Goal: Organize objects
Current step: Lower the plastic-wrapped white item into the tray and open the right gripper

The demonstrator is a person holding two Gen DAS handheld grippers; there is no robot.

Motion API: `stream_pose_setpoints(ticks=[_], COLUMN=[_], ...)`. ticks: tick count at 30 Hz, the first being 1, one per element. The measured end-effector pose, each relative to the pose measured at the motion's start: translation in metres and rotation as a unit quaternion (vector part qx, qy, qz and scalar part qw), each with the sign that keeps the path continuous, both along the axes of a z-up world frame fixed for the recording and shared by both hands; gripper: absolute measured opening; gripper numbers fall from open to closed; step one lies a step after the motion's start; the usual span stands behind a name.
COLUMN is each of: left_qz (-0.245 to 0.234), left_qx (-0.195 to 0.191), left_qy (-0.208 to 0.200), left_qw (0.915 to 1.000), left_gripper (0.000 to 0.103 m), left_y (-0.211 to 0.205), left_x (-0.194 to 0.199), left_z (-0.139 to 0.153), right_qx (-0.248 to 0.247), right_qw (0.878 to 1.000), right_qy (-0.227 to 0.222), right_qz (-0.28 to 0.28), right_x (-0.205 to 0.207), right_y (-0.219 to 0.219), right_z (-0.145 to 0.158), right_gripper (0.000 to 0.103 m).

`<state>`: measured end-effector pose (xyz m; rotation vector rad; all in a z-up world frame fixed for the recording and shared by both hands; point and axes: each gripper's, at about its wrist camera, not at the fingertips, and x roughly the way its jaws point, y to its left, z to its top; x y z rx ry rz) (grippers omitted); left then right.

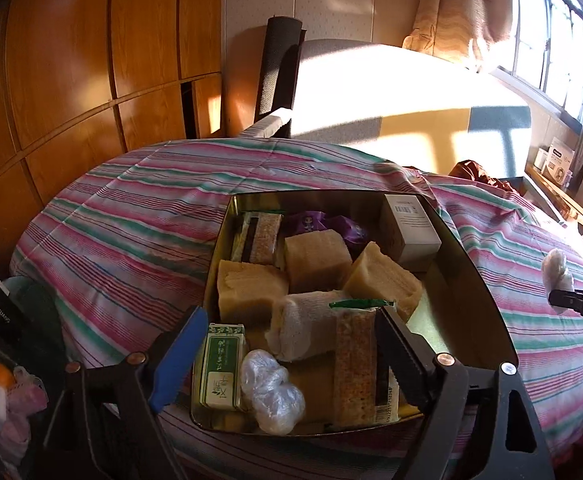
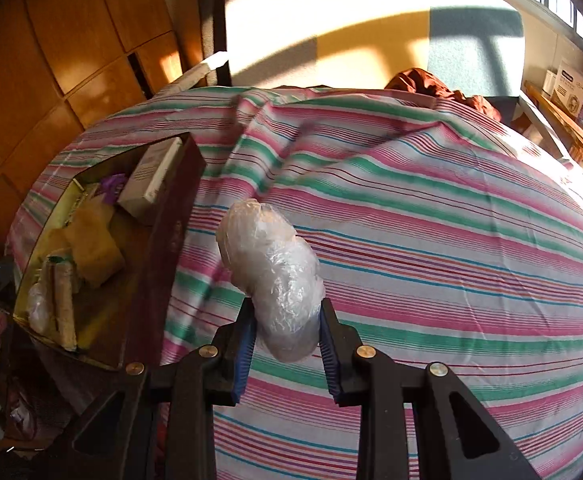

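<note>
An open gold tin (image 1: 471,264) lies on the striped bedspread (image 1: 131,208), packed with tan blocks (image 1: 315,256), a green box (image 1: 221,368), a white box (image 1: 409,224), a grain bar packet (image 1: 353,368), a white cloth roll (image 1: 303,324) and a plastic-wrapped bundle (image 1: 271,392). Just above the tin's near end my left gripper (image 1: 291,316) stands open, its pads touching nothing. My right gripper (image 2: 287,308) is shut on a second plastic-wrapped bundle (image 2: 275,276), lifted over the bedspread (image 2: 431,220) to the right of the tin (image 2: 171,240). The left wrist view shows that bundle (image 1: 557,272) at its right edge.
Wooden wardrobe doors (image 1: 71,60) stand behind the bed on the left. A sunlit mattress end (image 1: 391,92) and window (image 1: 551,40) lie beyond. A red-brown cloth (image 2: 431,84) sits at the far edge. Clutter (image 1: 3,392) crowds the lower left, and a shelf with boxes (image 1: 555,160) is on the right.
</note>
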<state>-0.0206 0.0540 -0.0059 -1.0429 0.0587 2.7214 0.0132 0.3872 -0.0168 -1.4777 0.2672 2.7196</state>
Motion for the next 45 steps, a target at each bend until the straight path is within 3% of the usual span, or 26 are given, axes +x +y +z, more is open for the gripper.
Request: stream_pose_setpoints(ticks=[7, 13, 20, 23, 26, 29, 36, 40, 45], left_qz=[0.013, 0.022, 0.035, 0.041, 0.048, 0.054, 0.065, 0.075, 0.075], left_qx=[0.002, -0.001, -0.002, -0.002, -0.001, -0.002, 0.003, -0.001, -0.011], left_qy=[0.009, 0.0, 0.0, -0.002, -0.005, -0.005, 0.007, 0.014, 0.024], left_qw=[0.9999, 0.9998, 0.9994, 0.9992, 0.9988, 0.9985, 0.9979, 0.9971, 0.9969], left_gripper=[0.103, 0.103, 0.103, 0.103, 0.103, 0.103, 0.103, 0.103, 0.103], left_y=[-0.004, -0.006, -0.01, -0.011, -0.012, -0.013, -0.017, -0.019, -0.018], left_x=[0.009, 0.01, 0.009, 0.008, 0.008, 0.009, 0.013, 0.018, 0.027], left_z=[0.01, 0.008, 0.007, 0.007, 0.005, 0.005, 0.011, 0.015, 0.019], right_qx=[-0.019, 0.012, 0.034, 0.033, 0.033, 0.025, 0.027, 0.04, 0.044], right_qw=[0.994, 0.991, 0.99, 0.99, 0.991, 0.993, 0.997, 0.995, 0.993], right_qy=[0.021, -0.005, -0.029, -0.036, -0.034, -0.019, 0.044, 0.087, 0.108], right_qz=[0.102, 0.132, 0.132, 0.129, 0.123, 0.111, 0.058, 0.016, 0.007], right_x=[-0.015, -0.025, -0.03, -0.03, -0.03, -0.026, -0.013, -0.001, 0.005], right_y=[-0.111, -0.156, -0.163, -0.165, -0.165, -0.164, -0.163, -0.163, -0.164], right_z=[0.009, -0.01, -0.027, -0.031, -0.031, -0.025, 0.002, 0.018, 0.03], right_gripper=[0.029, 0.03, 0.033, 0.044, 0.048, 0.06, 0.061, 0.071, 0.072])
